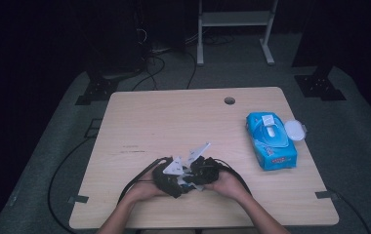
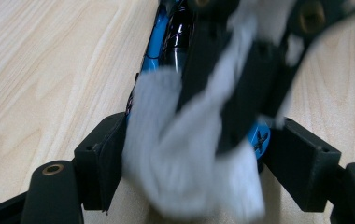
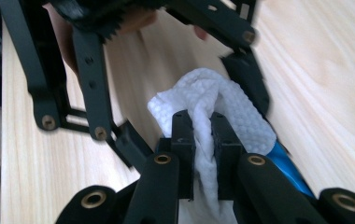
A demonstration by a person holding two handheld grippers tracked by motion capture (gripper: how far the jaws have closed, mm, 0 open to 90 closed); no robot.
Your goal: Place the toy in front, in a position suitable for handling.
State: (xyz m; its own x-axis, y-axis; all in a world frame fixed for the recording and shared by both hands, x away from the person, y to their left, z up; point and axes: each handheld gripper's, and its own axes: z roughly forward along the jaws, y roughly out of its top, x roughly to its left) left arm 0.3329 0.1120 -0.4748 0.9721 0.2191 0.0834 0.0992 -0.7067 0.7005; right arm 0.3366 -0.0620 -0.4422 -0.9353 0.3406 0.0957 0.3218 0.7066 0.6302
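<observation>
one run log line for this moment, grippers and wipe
right gripper: shut on white wipe | left gripper: open around wipe | wipes pack: table's right, lid open

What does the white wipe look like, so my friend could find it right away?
Start at the wooden table and go to its near edge, where two hands hold black grippers. The right gripper pinches the white wipe there. It is bumpy, crumpled and white, unlike the blue wipes pack at the table's right side.

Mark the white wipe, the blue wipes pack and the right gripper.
white wipe point(image 3: 203, 91), right gripper view, on its bunched textured top.
blue wipes pack point(image 1: 271, 148), high view, on its top face.
right gripper point(image 3: 202, 128), right gripper view, between its tips, which pinch the wipe.
</observation>
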